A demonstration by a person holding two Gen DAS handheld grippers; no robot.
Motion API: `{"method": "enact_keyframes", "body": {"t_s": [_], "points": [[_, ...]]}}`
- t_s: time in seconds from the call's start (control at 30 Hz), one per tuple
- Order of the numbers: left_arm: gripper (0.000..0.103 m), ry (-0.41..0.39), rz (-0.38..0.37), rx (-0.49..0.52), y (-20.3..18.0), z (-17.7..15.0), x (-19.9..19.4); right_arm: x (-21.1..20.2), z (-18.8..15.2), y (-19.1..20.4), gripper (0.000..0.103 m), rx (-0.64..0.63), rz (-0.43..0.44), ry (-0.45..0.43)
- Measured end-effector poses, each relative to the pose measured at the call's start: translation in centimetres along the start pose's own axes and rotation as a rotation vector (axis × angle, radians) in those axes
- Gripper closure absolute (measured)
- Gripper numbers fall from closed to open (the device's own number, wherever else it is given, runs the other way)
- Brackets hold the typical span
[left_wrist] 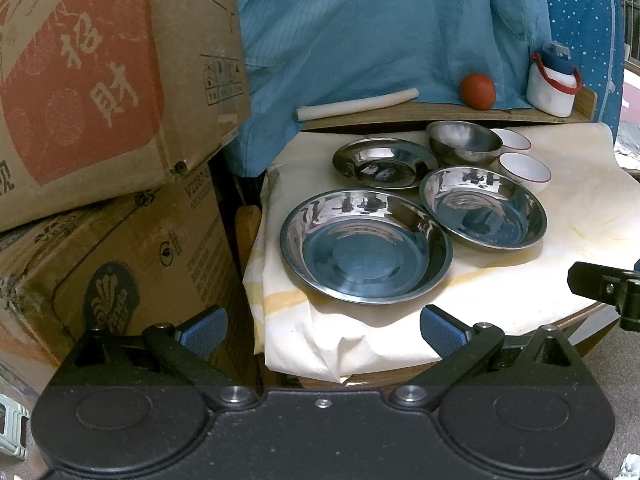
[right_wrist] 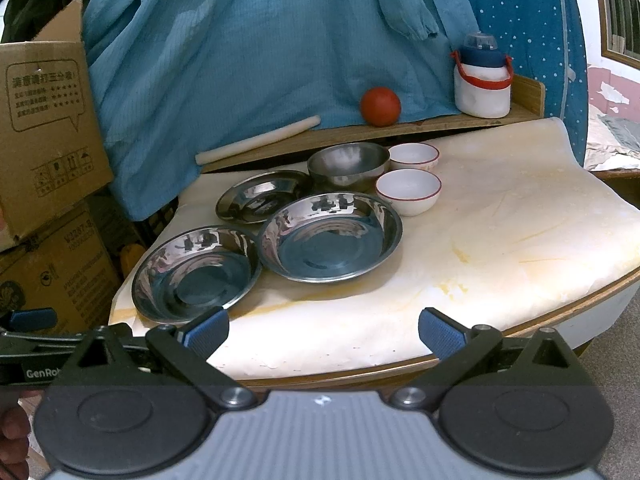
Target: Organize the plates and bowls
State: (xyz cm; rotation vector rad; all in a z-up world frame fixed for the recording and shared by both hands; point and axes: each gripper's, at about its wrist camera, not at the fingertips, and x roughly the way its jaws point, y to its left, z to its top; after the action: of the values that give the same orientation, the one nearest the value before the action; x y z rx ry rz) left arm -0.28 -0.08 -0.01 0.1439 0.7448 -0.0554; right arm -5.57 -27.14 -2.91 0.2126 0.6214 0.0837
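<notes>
Left wrist view: left tongs [left_wrist: 322,330] hang off the near-left corner of the desk [left_wrist: 580,216], spread wide and empty.
Boxes: stacked cartons [left_wrist: 100,120] stand at far left, off the desk.
Near plate: steel plate [left_wrist: 366,246] lies just ahead of the left tongs, a little right of centre, closest to them of all the dishes.
Back plate: a smaller plate [left_wrist: 386,163] sits behind it, apart.
Right plate: third plate [left_wrist: 483,207] lies right of the near one; their rims look to touch or nearly so.
Steel bowl: bowl [left_wrist: 464,142] sits behind the right plate.
White bowls: two cups [left_wrist: 524,170] stand at far right of the group, one behind the other.
Shelf: roll [left_wrist: 358,103], red ball [left_wrist: 477,91] and flask [left_wrist: 553,82] sit on the ledge behind.
Right wrist view: right tongs [right_wrist: 323,331] hang at the desk's near edge, also wide apart and holding nothing.
Lie of the dishes: from here the whole group sits ahead and left; the right plate [right_wrist: 330,237] is the nearest to centre.
Key relation: the dishes are round, so no long axis matters; the near plate's rim faces the left tongs, which seem the nearer for it.
Stage: nothing looks stacked yet, so I judge sorting has not begun.
</notes>
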Motion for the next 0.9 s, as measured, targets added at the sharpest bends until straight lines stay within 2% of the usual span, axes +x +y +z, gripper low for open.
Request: {"method": "enact_keyframes", "body": {"t_s": [0.9], "points": [[0.001, -0.002, 0.0, 0.008, -0.27, 0.5, -0.34, -0.12, -0.25, -0.17, 0.0, 0.001, 0.004, -0.002]]}}
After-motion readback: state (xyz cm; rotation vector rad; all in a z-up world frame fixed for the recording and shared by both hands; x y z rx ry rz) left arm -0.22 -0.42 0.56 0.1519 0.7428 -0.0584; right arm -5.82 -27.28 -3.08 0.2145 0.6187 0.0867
